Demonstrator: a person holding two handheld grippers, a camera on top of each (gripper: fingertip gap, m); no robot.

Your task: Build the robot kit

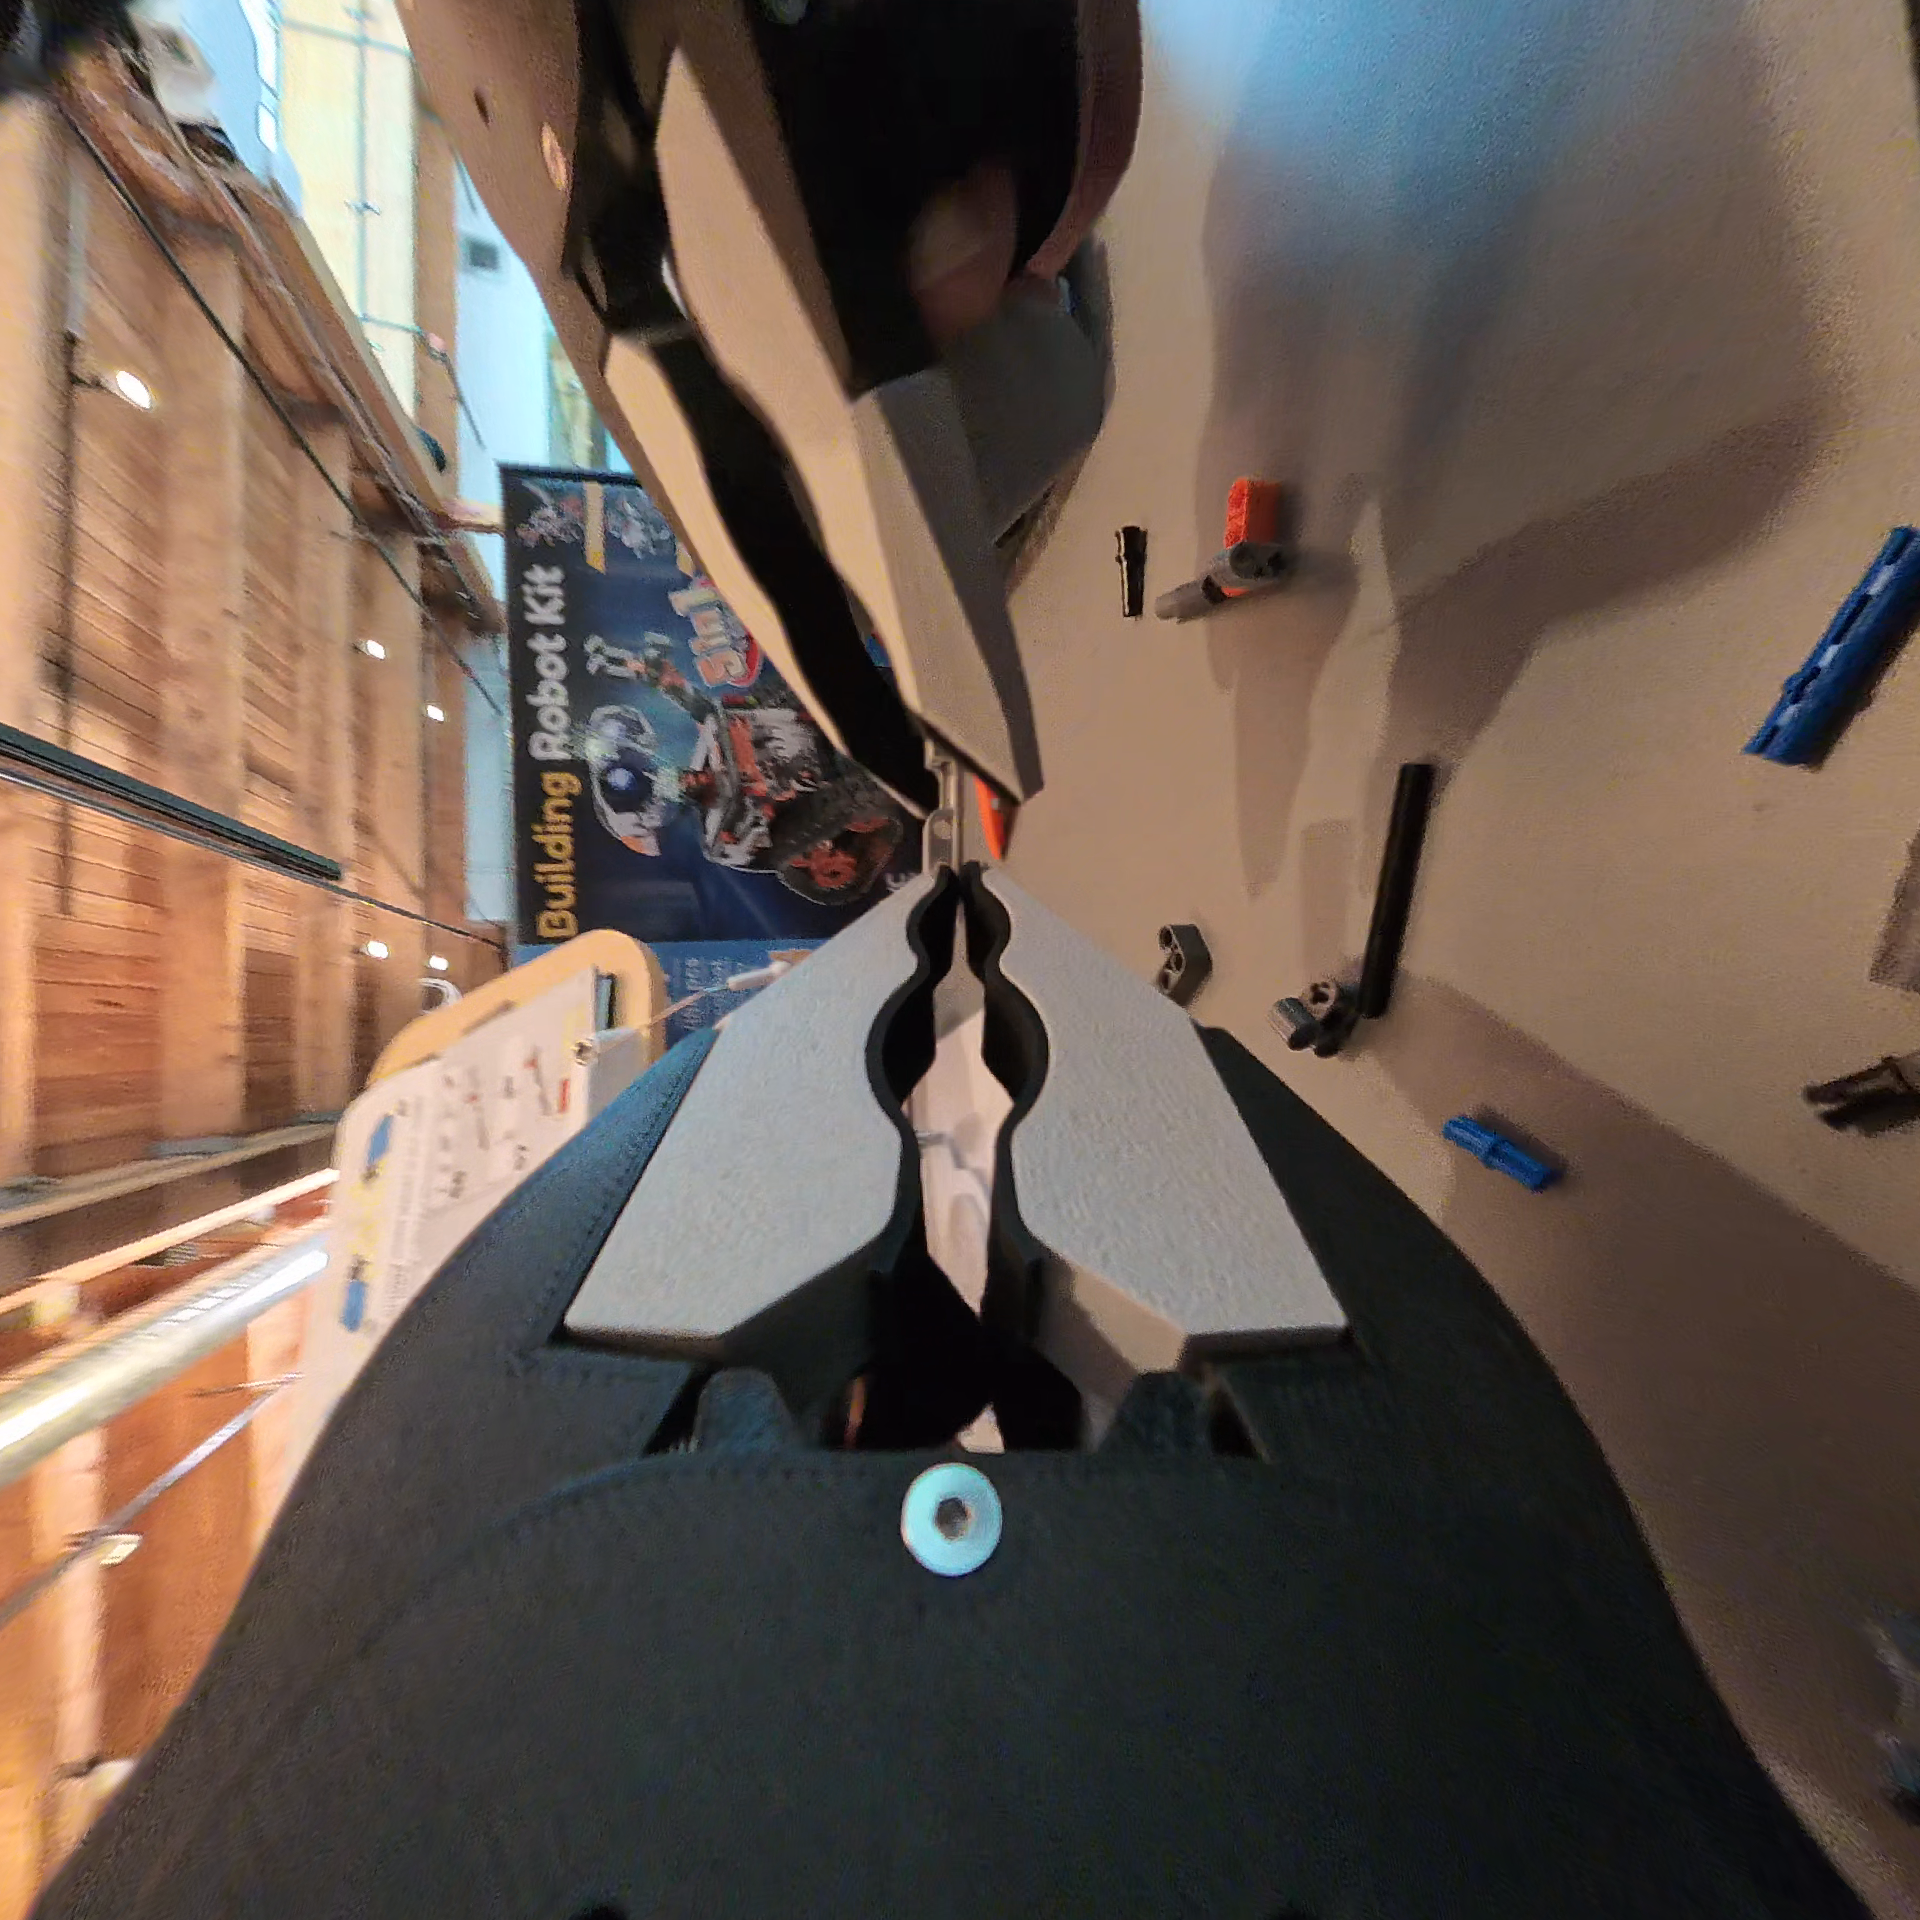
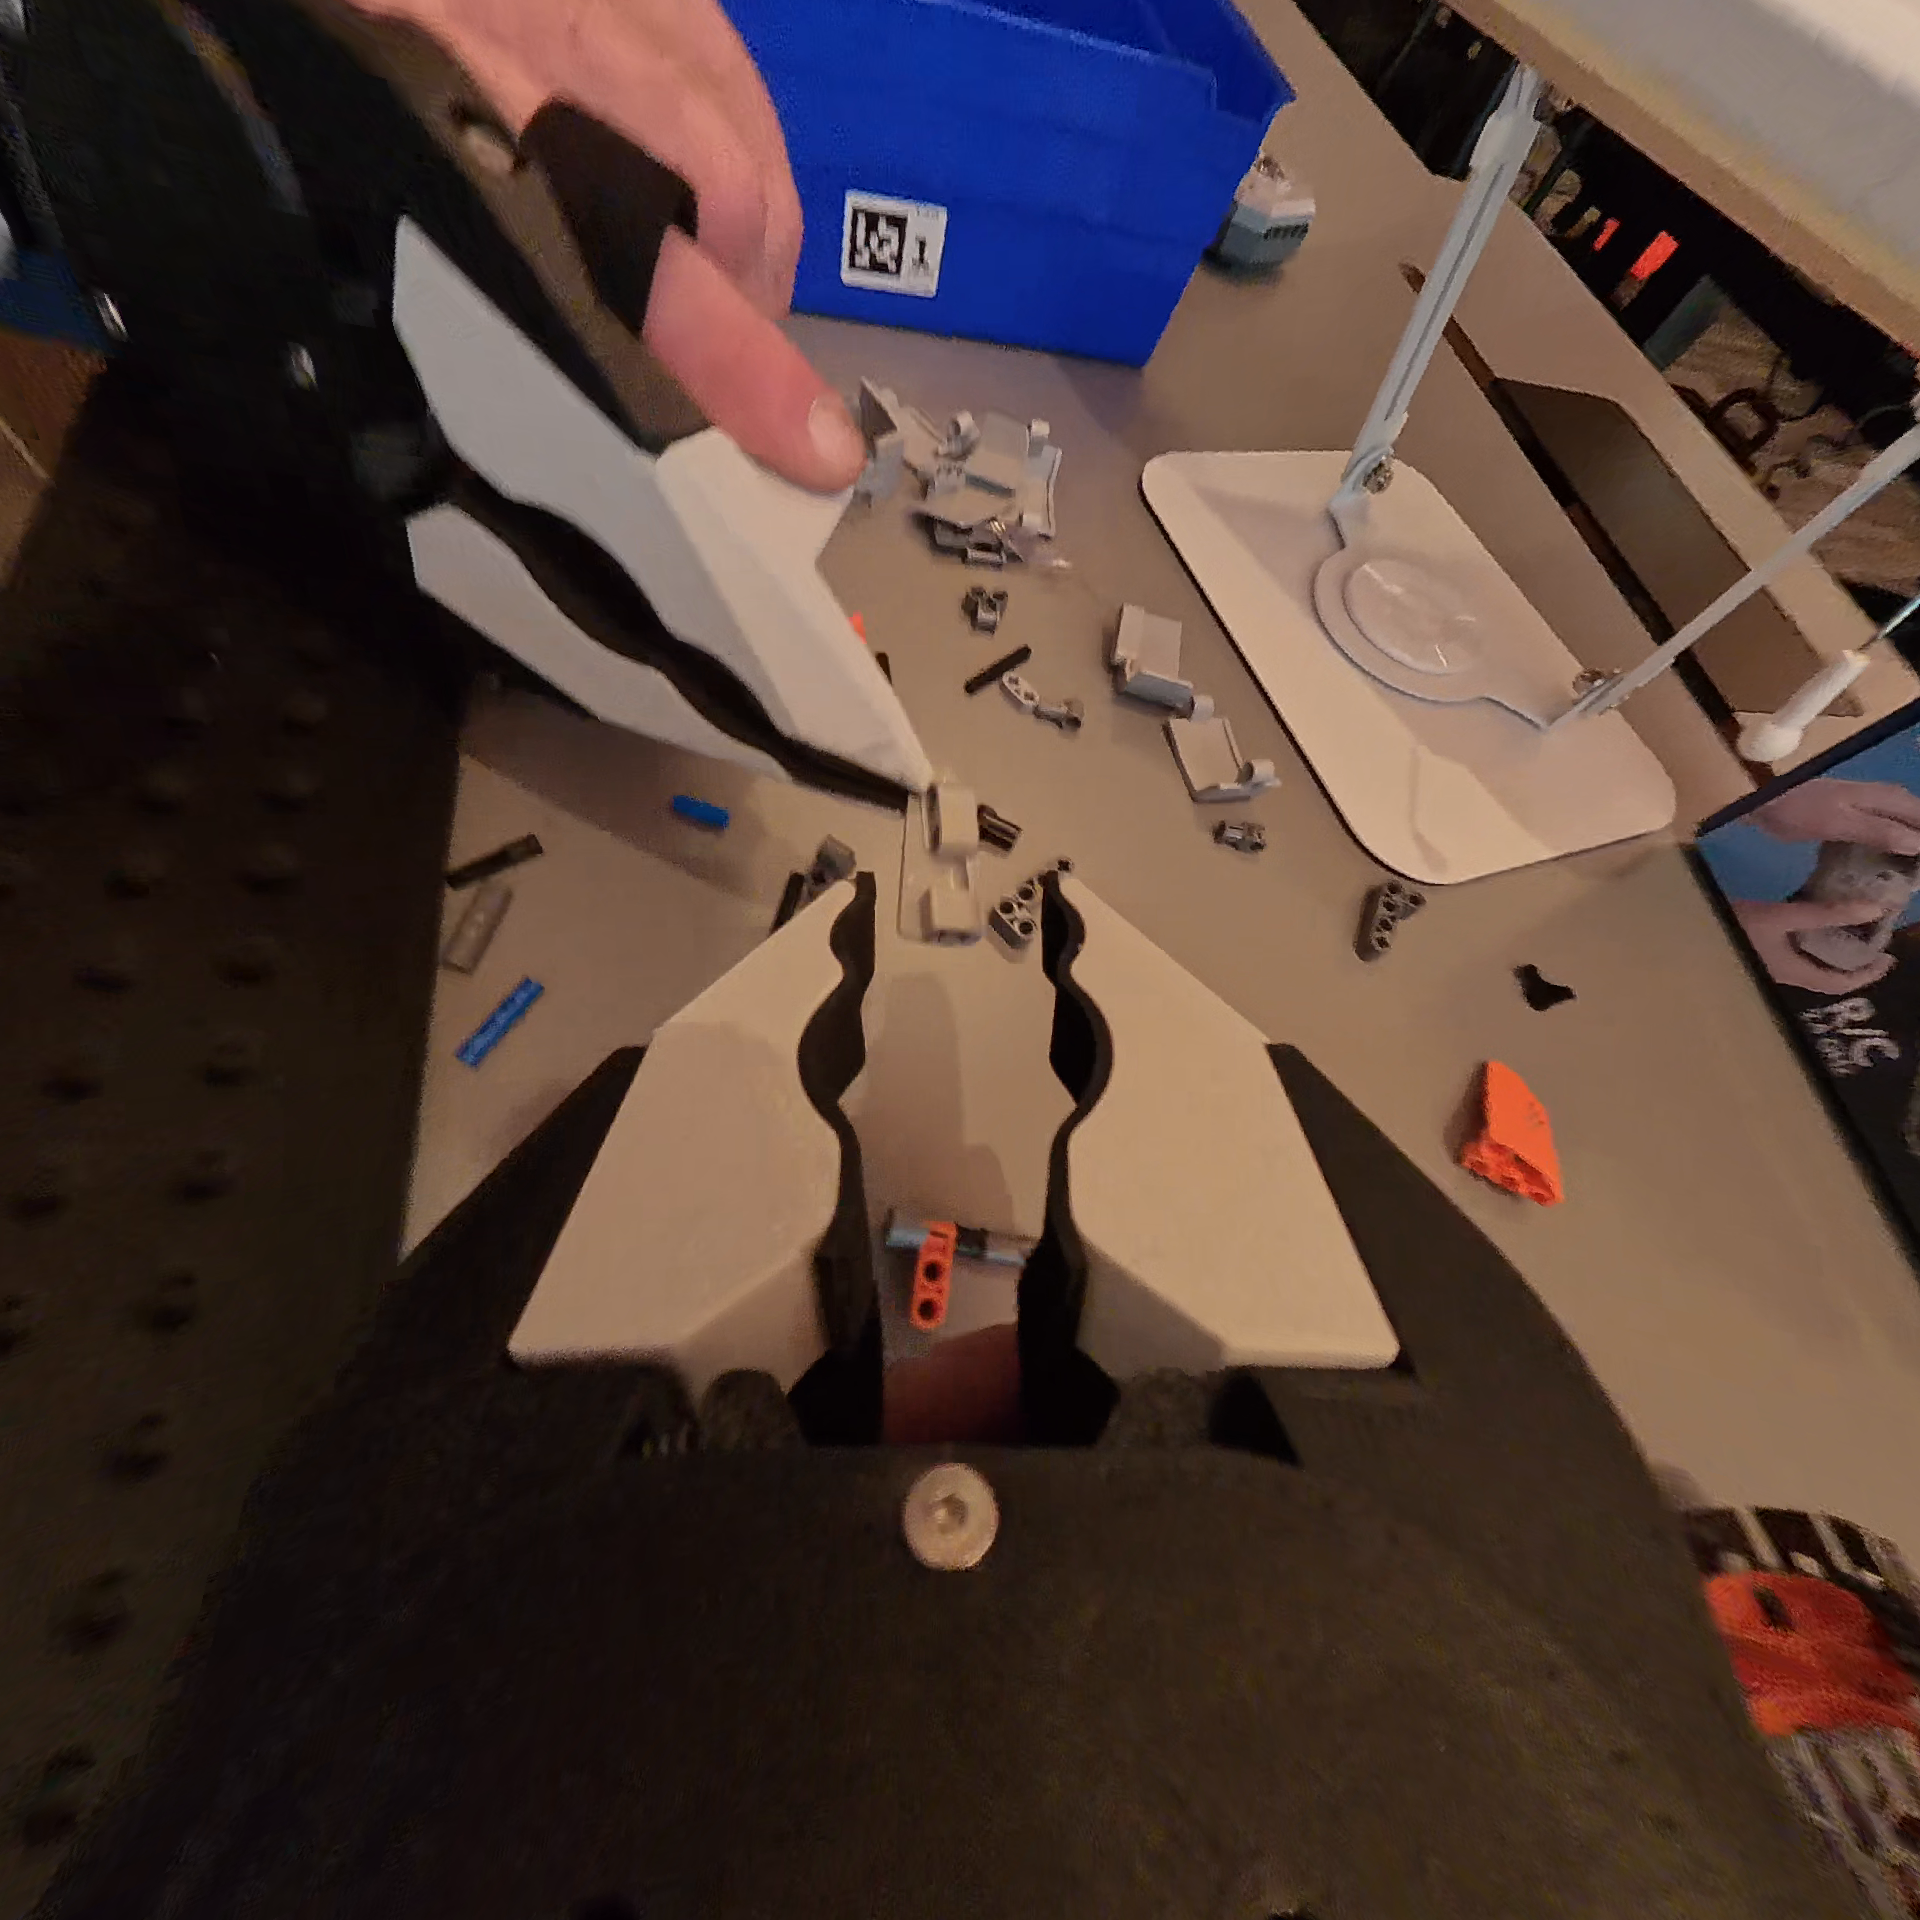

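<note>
My left gripper (image 1: 958, 878) is shut on a small light-grey building-kit piece (image 1: 941, 821) and holds it above the grey table (image 1: 1558, 364). In the right wrist view the left gripper (image 2: 914, 781) reaches in from the upper left, a person's hand (image 2: 707, 260) on it. The grey piece (image 2: 940, 868) hangs from its tips with a black pin (image 2: 997, 828) at its side. My right gripper (image 2: 956, 888) is open, its fingertips either side of the piece's lower end and not closed on it. In the left wrist view the right gripper (image 1: 971, 784) comes in from above.
A blue bin (image 2: 1018, 156) stands at the back. A white stand base (image 2: 1403, 665) is at the right. Loose parts lie about: a grey cluster (image 2: 977, 468), an orange block (image 2: 1512, 1138), an orange beam (image 2: 930, 1273), blue pins (image 2: 499, 1023), a black axle (image 1: 1397, 888). A kit box (image 1: 665, 727) stands behind. Less than 4 cm separates the two grippers' tips. The right tips stand about 7 cm off the black axle (image 1: 1397, 888).
</note>
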